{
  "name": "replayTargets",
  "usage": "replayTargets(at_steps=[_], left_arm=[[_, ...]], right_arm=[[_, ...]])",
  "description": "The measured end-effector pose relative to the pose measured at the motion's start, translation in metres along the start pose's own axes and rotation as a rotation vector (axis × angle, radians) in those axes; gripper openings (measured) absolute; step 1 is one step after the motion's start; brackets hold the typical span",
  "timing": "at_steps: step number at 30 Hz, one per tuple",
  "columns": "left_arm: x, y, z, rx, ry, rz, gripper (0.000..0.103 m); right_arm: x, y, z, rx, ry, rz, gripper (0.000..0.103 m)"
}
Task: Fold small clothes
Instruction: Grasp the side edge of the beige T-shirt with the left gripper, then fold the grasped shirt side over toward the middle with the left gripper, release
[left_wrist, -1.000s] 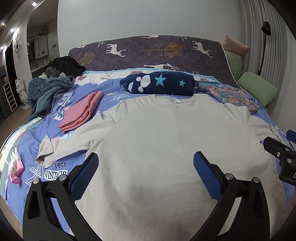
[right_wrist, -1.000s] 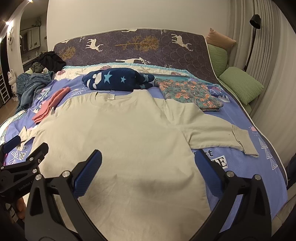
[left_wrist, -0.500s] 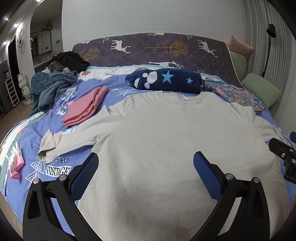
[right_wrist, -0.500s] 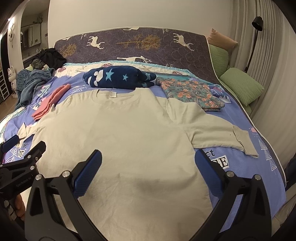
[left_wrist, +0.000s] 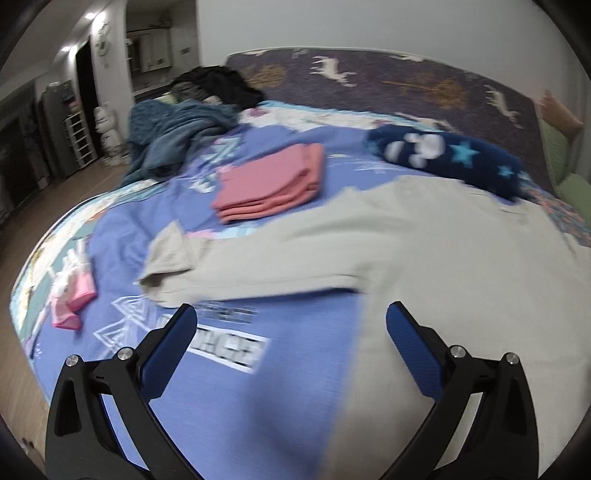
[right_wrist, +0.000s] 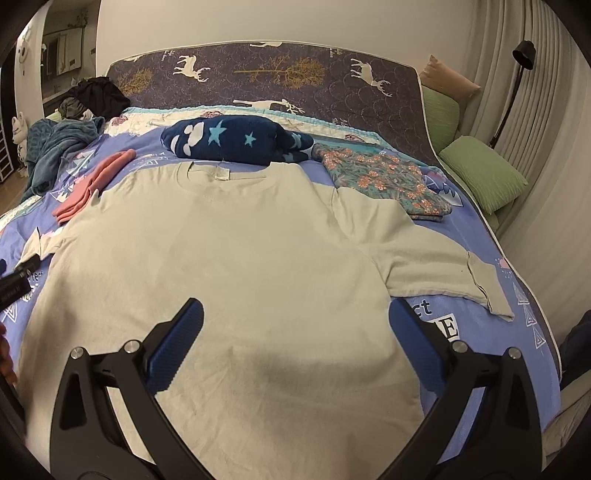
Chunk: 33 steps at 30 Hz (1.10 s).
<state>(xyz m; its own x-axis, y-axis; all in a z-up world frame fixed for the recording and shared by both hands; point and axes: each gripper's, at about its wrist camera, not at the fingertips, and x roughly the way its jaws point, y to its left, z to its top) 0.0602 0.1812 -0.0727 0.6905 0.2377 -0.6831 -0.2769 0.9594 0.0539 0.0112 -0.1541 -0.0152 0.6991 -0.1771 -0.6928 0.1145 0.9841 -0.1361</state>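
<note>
T-shirt (right_wrist: 229, 266) lies flat and unfolded mid-bed; folded pink clothes (left_wrist: 269, 184) sit toward the bed's left edge. Left gripper (left_wrist: 291, 328) and right gripper (right_wrist: 295, 325): fingers wide, empty.

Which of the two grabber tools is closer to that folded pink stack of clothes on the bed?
The left gripper. It points at the shirt's left sleeve, with the pink stack just beyond. The right gripper hovers over the beige shirt, the stack far to its left.

Left view smeared w/ motion blur; ceiling spots (left_wrist: 89, 16) glow top left. Right view sharp, evenly lit, soft shadow on shirt (right_wrist: 295, 373). Fisheye bends edges, corners black.
</note>
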Motion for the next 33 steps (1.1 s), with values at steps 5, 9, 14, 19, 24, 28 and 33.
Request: replayTargets(at_steps=[5, 9, 14, 19, 24, 28, 33], left_arm=[[0.057, 0.074, 0.01, -0.056, 0.078, 0.178, 0.102], [0.105, 0.123, 0.011, -0.076, 0.161, 0.284, 0.102], [0.148, 0.147, 0.009, -0.087, 0.236, 0.309, 0.097], [0.179, 0.158, 0.008, -0.076, 0.266, 0.33, 0.079], [0.185, 0.159, 0.023, -0.059, 0.239, 0.301, 0.009], [0.147, 0.144, 0.051, -0.106, 0.112, 0.144, 0.002], [0.078, 0.076, 0.085, 0.048, -0.069, -0.021, 0.002]], right_arm=[[0.01, -0.001, 0.001, -0.011, 0.023, -0.024, 0.101], [0.021, 0.0, 0.004, -0.012, 0.045, -0.045, 0.101], [0.034, 0.004, 0.011, -0.003, 0.075, -0.046, 0.101], [0.041, 0.01, 0.013, -0.012, 0.087, -0.04, 0.101], [0.048, 0.014, 0.014, -0.018, 0.107, -0.04, 0.101], [0.05, 0.014, 0.016, -0.01, 0.107, -0.037, 0.101], [0.051, 0.01, 0.016, 0.008, 0.105, -0.025, 0.101]])
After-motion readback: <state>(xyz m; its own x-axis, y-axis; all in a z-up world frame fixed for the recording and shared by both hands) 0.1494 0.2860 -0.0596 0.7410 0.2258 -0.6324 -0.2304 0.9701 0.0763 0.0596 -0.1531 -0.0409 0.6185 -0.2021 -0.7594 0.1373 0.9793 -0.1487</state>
